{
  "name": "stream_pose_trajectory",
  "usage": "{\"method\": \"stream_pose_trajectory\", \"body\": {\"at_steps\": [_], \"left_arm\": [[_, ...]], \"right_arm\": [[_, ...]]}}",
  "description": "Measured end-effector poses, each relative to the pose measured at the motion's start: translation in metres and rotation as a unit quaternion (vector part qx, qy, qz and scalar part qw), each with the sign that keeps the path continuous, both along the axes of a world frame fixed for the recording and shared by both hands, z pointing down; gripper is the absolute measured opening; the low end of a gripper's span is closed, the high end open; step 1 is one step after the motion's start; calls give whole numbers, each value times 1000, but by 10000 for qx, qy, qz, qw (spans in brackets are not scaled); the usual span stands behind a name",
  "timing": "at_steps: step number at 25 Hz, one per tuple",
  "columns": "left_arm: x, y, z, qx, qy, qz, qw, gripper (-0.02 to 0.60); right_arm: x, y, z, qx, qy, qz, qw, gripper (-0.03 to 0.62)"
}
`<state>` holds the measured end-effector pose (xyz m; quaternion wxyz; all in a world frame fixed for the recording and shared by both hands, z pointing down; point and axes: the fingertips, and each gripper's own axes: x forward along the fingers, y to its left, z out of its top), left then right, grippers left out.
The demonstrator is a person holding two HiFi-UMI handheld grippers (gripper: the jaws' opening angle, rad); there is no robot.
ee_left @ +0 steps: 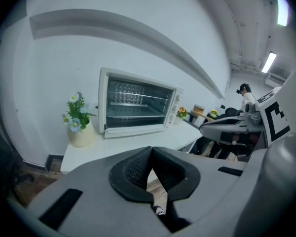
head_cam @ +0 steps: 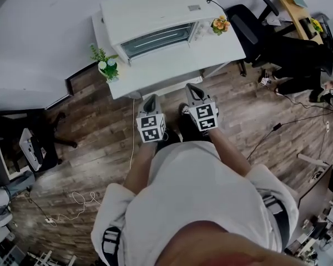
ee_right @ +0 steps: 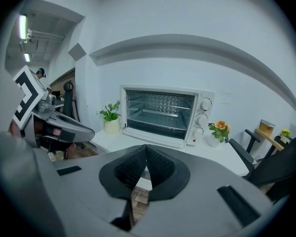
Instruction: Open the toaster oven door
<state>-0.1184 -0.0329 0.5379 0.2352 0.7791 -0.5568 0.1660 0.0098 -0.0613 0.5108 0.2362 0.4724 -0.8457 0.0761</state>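
Currently: toaster oven (head_cam: 155, 22) on far worktop (head_cam: 177, 64), door apparently shut, untouched. My left tool (head_cam: 151, 98) and right tool (head_cam: 193, 87): both pressed together, empty, near me. Opening entirely outstanding.

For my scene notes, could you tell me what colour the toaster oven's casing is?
The toaster oven is white, seen best in the right gripper view.

White toaster oven (head_cam: 155, 22) on table (head_cam: 177, 65)
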Motion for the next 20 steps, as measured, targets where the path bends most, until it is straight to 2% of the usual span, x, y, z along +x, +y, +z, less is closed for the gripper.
{"method": "stream_pose_trajectory", "body": {"at_steps": [9,20], "left_arm": [[2,-39,-22,299,-100,-389,9987,18],[4,-87,-95,1253,-320,-466,9905,18]], "right_arm": [[5,-48,-23,263,-143,-364,9989,0],[22,-98,-88,998,-372,-364,9936,0]]}}
